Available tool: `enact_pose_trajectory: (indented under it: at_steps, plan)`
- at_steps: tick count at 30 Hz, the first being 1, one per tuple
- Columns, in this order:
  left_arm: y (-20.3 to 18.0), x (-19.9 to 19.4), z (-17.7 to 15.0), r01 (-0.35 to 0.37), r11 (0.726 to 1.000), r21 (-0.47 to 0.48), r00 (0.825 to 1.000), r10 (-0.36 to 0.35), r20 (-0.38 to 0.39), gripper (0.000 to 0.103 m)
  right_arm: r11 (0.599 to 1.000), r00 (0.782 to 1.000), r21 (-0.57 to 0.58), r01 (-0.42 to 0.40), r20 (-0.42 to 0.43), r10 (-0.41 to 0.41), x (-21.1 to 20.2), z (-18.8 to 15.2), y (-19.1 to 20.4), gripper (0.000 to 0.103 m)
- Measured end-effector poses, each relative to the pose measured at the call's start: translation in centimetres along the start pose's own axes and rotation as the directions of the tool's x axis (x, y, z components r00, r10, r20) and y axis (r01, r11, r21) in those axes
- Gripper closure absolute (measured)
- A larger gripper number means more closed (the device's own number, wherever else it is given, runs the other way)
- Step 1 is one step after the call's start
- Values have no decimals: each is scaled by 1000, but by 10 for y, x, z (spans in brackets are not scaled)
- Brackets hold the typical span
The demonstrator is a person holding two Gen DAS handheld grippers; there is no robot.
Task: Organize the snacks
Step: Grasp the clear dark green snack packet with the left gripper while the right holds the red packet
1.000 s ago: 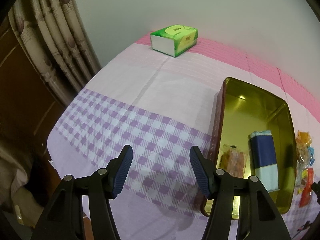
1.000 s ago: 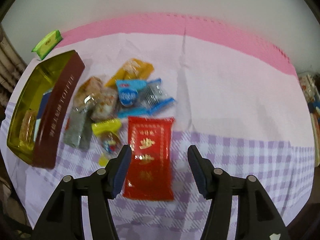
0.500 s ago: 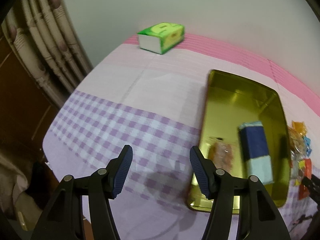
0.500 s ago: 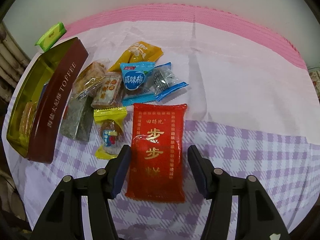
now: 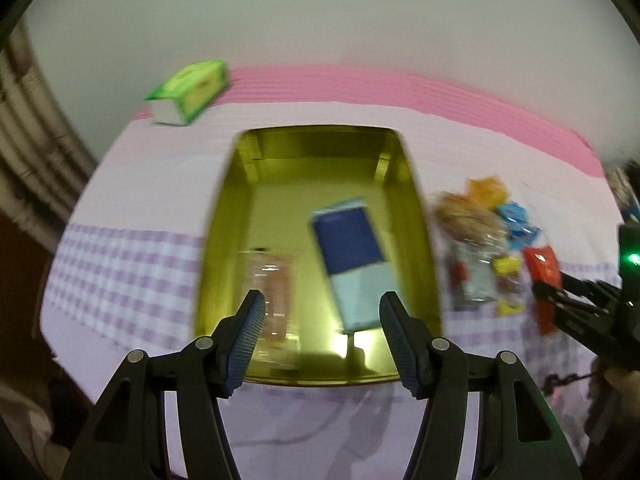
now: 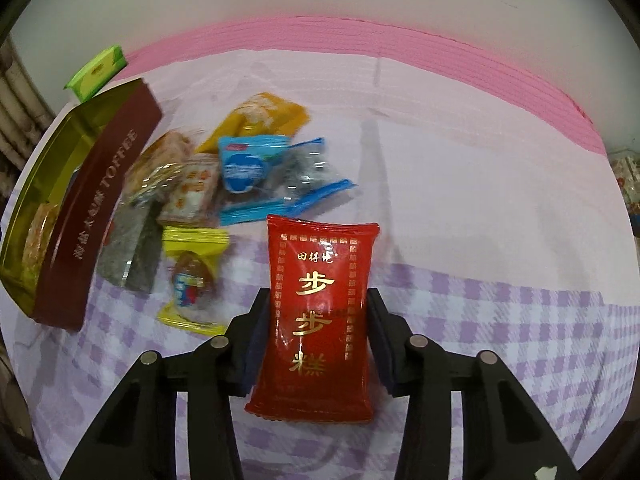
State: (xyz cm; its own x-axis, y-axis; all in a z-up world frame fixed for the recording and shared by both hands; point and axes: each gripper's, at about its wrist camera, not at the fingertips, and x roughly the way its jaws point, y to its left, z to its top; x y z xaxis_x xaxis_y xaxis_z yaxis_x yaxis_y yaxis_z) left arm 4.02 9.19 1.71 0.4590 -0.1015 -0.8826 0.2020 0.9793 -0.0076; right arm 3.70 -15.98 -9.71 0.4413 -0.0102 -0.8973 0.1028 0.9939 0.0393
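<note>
My right gripper (image 6: pixel 318 344) is shut on a red snack packet (image 6: pixel 320 304) with gold characters, gripping its two long sides. Left of it lie several loose snacks: a yellow candy (image 6: pixel 192 280), a grey packet (image 6: pixel 130 252), blue packets (image 6: pixel 256 172) and an orange packet (image 6: pixel 260 118). The gold tin (image 5: pixel 320 152) with a brown "TOFFEE" side (image 6: pixel 96 216) holds a blue packet (image 5: pixel 352 256) and a clear-wrapped biscuit (image 5: pixel 276 292). My left gripper (image 5: pixel 322 340) is open and empty, above the tin's near end. The right gripper also shows at the right edge of the left wrist view (image 5: pixel 576 312).
A green tissue pack (image 5: pixel 188 90) sits at the back left of the table. The tablecloth (image 6: pixel 480 160) is pink at the back and purple-checked in front. A curtain (image 5: pixel 28 160) hangs at the left. More packets (image 6: pixel 626 176) lie at the far right edge.
My right gripper has moved forward and closed on the red packet. My left gripper has swung right, from beside the tin to over it, still open.
</note>
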Motion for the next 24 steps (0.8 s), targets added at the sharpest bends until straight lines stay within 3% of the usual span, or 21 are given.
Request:
enact_pose_trajectory:
  at_steps: [8, 14, 24]
  plan:
    - [-56, 7, 4, 98, 991, 88, 994, -94, -47, 43, 998, 999, 60, 37, -3, -36, -2, -5, -41, 61]
    - [-82, 22, 12, 159, 983, 91, 983, -149, -107, 43, 995, 999, 91, 31, 10, -32, -2, -9, -57, 61]
    - [-111, 50, 21, 153, 985, 80, 976, -139, -166, 49, 995, 999, 89, 36, 5, -36, -2, -8, -54, 59]
